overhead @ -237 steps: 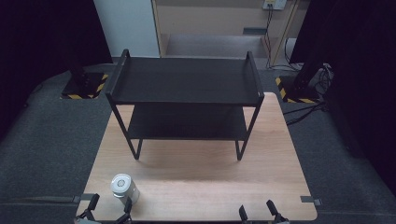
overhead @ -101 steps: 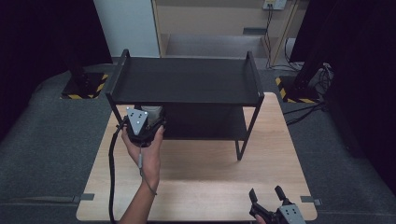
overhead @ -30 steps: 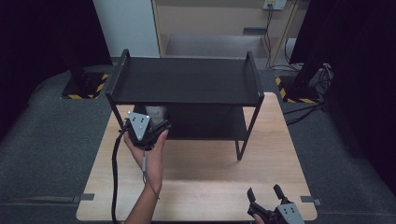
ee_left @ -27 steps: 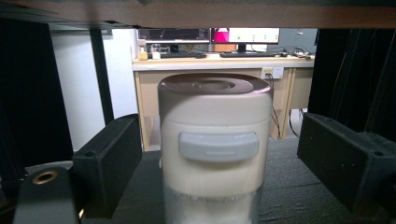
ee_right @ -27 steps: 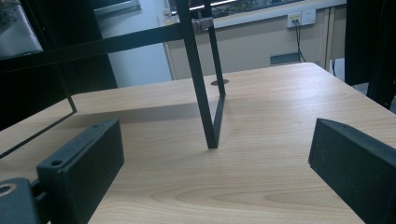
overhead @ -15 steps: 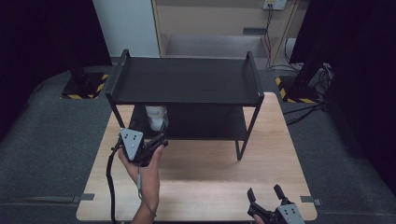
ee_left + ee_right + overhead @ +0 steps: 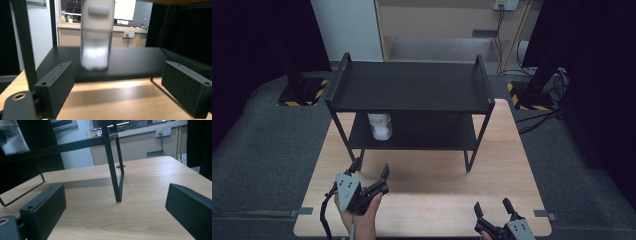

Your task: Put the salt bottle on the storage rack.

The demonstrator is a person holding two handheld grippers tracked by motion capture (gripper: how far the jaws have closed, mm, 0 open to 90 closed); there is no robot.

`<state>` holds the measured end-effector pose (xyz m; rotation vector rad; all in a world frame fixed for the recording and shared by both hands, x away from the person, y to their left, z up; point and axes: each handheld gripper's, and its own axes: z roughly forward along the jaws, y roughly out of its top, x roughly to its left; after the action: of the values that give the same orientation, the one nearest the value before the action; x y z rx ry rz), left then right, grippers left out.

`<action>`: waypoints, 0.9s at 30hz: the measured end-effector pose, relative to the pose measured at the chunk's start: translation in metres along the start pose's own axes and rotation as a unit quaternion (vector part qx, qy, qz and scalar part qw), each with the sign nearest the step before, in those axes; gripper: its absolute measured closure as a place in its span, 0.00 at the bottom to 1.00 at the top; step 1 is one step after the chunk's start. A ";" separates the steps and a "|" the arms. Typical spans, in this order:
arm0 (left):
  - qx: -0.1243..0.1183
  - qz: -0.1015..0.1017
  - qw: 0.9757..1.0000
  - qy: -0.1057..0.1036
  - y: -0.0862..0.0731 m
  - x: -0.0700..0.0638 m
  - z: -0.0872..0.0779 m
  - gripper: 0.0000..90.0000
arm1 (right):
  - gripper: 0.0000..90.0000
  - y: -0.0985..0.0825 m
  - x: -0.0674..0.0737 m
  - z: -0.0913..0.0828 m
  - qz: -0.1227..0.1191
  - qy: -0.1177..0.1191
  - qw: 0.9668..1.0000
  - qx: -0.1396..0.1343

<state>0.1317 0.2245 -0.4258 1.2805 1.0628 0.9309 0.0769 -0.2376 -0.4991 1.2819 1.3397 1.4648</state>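
Observation:
A white-capped clear jar (image 7: 380, 126) with white contents stands upright on the lower shelf of the black two-tier rack (image 7: 412, 87), near its left end. The left gripper view shows that jar (image 7: 96, 35) straight ahead on the shelf, beyond the jaws. My left gripper (image 7: 371, 169) is open over the table in front of the rack's left legs, held in a hand, with nothing between its jaws. My right gripper (image 7: 493, 207) rests open at the table's front right edge. In the right gripper view the jar (image 7: 13, 137) appears at the top left behind the rack's frame.
The rack's front right leg (image 7: 114, 167) stands on the wooden table (image 7: 512, 150) ahead of the right gripper. Dark carpet surrounds the table. Black-and-yellow striped stand bases (image 7: 302, 95) sit on the floor behind each side of the rack.
The left gripper carried the jar from the table's front left onto the lower shelf, let go of it, and has drawn back toward the front edge, now open.

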 end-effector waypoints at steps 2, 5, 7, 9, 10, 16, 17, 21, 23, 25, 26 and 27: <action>0.009 -0.003 1.000 -0.007 -0.007 0.003 -0.007 0.11 | 0.04 0.000 0.001 0.000 0.002 0.002 1.000 0.001; 0.021 0.002 1.000 -0.011 -0.013 0.007 -0.014 0.11 | 0.04 0.001 0.000 -0.001 0.003 0.005 1.000 -0.001; 0.029 0.005 1.000 -0.008 -0.019 0.010 -0.021 0.11 | 0.04 0.001 0.000 -0.001 0.003 0.005 1.000 -0.002; 0.034 0.004 0.999 -0.007 -0.025 0.015 -0.027 0.11 | 0.04 0.001 0.000 -0.002 0.003 0.003 1.000 -0.002; 0.035 0.004 0.999 -0.004 -0.027 0.016 -0.030 0.11 | 0.04 0.002 0.001 -0.002 0.003 0.002 1.000 -0.002; 0.027 0.004 1.000 0.010 -0.037 0.030 -0.048 0.10 | 0.04 0.003 0.000 -0.005 0.001 -0.001 1.000 0.001; 0.023 0.005 1.000 0.006 -0.040 0.034 -0.051 0.09 | 0.04 0.003 0.000 -0.006 0.003 -0.002 1.000 0.001; 0.016 -0.001 1.000 0.009 -0.045 0.041 -0.057 0.08 | 0.04 0.005 0.000 -0.009 0.004 -0.005 1.000 -0.002; 0.019 0.005 1.000 0.009 -0.044 0.043 -0.058 0.08 | 0.04 0.005 0.000 -0.010 0.003 -0.007 1.000 -0.001; 0.017 0.005 1.000 0.011 -0.046 0.045 -0.059 0.08 | 0.04 0.004 0.001 -0.011 0.005 -0.009 1.000 -0.002; 0.018 0.006 1.000 0.013 -0.046 0.046 -0.059 0.08 | 0.04 0.004 0.001 -0.012 0.003 -0.010 1.000 -0.003; 0.017 0.009 1.000 0.016 -0.047 0.046 -0.060 0.08 | 0.04 0.003 0.001 -0.012 0.003 -0.010 1.000 -0.004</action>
<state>0.0850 0.2809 -0.4757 1.3096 1.0979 0.9536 0.0651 -0.2399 -0.4950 1.2927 1.3177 1.4566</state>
